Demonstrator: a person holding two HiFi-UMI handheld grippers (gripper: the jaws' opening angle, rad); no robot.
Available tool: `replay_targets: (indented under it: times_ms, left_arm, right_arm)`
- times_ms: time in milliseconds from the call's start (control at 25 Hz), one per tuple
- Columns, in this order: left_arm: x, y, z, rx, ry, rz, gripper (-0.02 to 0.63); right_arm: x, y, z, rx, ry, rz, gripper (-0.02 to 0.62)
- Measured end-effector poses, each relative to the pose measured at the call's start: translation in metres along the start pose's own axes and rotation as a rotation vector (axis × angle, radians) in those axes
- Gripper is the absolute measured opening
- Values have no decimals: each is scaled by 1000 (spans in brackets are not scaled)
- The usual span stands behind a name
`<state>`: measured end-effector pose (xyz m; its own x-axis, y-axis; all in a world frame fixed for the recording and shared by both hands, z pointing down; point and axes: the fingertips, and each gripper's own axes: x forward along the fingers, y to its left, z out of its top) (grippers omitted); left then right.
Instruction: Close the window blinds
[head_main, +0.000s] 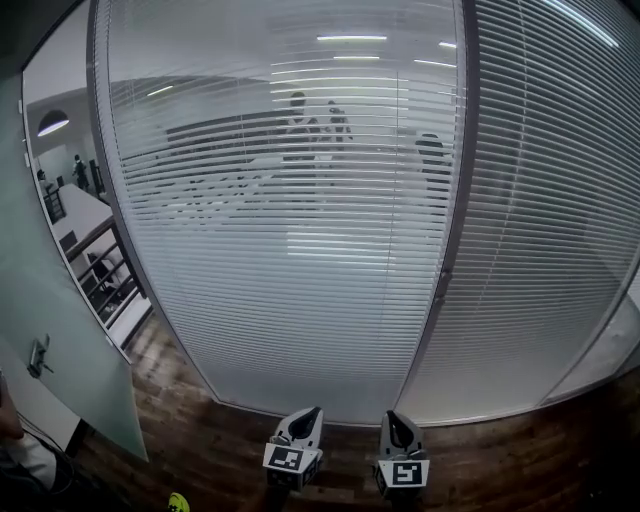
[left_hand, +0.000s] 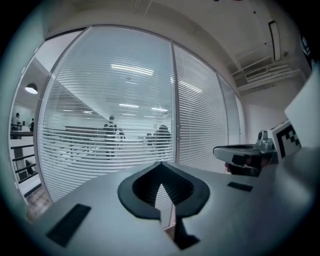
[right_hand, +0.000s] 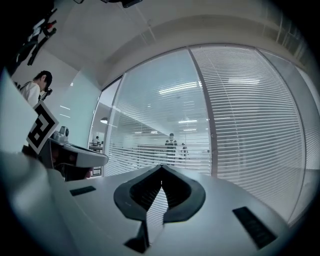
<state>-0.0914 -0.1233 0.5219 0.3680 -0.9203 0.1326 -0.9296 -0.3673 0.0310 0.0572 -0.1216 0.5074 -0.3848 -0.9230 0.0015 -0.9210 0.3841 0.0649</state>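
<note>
The left gripper (head_main: 311, 412) and the right gripper (head_main: 391, 416) sit side by side at the bottom of the head view, near each other but not touching, both pointing at the glazed wall. In the left gripper view the two jaws meet at their tips with nothing between them. The right gripper view shows the same condition: jaws fully together, nothing gripped. The window blinds (head_main: 290, 220) hang directly ahead of both grippers, behind the glass, well apart from the jaw tips; neither gripper touches them. The slats of this panel lie horizontal with gaps between them, so that people (head_main: 300, 118) and ceiling lights in the room beyond show through. A vertical frame post (head_main: 447, 250) separates this panel from a second blind panel (head_main: 550, 220) to the right, whose slats appear denser. Dark wooden floor (head_main: 210, 430) runs beneath the grippers up to the wall base. A glass door with a handle (head_main: 39, 355) stands at the left.
</note>
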Motion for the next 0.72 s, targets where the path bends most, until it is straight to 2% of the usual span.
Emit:
replay_targets:
  times_ms: [160,360,560,720]
  left_arm:
    - [9,-6,3,2,8,13,0]
    - [15,-10,12,-33,11,29,0]
    - [26,-17,8,-9,8,-5,0]
    - [34,-13,10,-12,19,4,0]
  right_arm:
    - [1,-19,2,18,7,-28,3]
    - [3,-31,7,10,-12,-22,3]
    - [8,-38,1,12,-14,-17,3]
    - [15,-43,0,12,13,-27,3]
